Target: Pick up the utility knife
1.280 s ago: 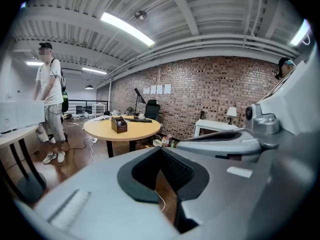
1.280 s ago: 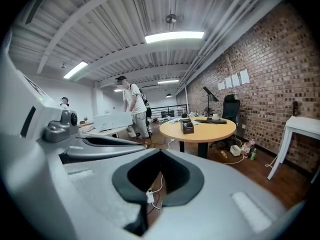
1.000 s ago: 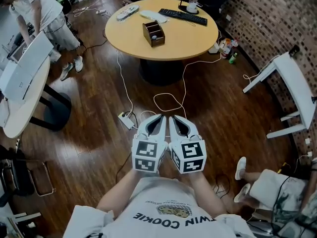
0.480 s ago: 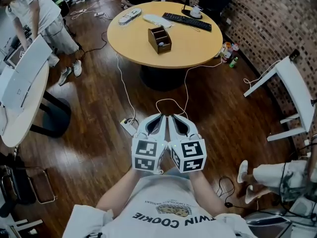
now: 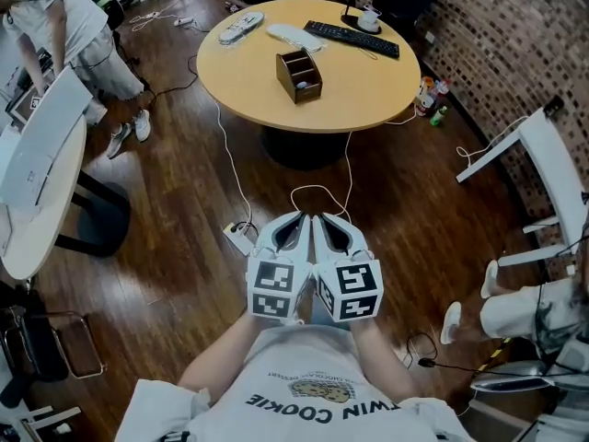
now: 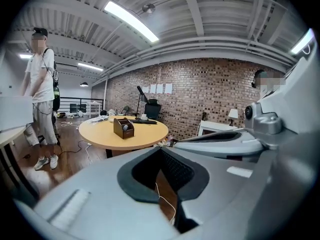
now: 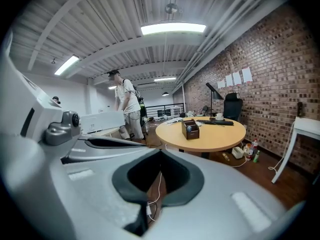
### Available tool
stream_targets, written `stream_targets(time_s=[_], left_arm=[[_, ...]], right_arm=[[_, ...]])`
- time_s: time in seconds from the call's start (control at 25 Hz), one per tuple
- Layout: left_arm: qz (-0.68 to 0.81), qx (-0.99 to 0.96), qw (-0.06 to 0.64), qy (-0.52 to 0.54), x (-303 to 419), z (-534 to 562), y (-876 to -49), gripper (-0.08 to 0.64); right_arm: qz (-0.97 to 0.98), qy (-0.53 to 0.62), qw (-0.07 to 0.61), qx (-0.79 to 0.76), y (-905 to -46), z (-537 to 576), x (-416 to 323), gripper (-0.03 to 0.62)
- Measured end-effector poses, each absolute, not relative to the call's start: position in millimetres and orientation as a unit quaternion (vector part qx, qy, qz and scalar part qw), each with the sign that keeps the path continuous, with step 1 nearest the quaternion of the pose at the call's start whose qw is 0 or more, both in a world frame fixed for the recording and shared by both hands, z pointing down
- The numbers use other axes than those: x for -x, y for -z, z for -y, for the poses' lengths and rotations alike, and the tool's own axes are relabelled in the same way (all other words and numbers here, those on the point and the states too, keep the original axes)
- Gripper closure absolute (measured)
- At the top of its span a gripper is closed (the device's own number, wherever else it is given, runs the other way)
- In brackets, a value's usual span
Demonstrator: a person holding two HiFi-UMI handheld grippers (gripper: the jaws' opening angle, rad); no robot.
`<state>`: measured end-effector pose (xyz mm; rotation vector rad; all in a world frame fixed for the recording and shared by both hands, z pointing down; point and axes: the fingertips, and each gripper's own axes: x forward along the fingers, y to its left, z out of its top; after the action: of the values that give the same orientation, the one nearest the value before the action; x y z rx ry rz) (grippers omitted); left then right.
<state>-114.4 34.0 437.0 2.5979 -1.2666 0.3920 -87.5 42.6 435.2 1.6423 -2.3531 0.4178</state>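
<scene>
The brown wood floor filled most of the head view. A round yellow worktop stood at the far end. A white worktop sat on the left, with a person standing by it. Another white worktop leaned near the brick wall on the right.

The 2 grippers were held side by side, touching, low over the floor and well apart from the round worktop. The left gripper had its fingers closed with nothing in them. The right gripper also had its fingers closed and held nothing. In both gripper views only the floor and a white cord showed past the black pads.

On the round worktop lay a black keyboard and a small brown wooden box. A white power strip lay on the floor just left of the grippers.

The utility knife could not be made out. The things on the round worktop were too small to tell.
</scene>
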Motion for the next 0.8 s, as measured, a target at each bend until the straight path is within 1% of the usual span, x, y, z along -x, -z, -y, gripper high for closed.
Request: stream_targets(time_s=[0.24,0.8], left_arm=[[0.448,-0.876,0.114,-0.140,97,5,-444,0.557],[0.496,-0.846,0.132,-0.143,28,109,-452,0.557]], right_arm=[[0.816,-0.147,0.123,-0.546,-443,-4,70,0.594],[0.839,-0.162,0.131,-0.503,-449,102,-7,0.594]])
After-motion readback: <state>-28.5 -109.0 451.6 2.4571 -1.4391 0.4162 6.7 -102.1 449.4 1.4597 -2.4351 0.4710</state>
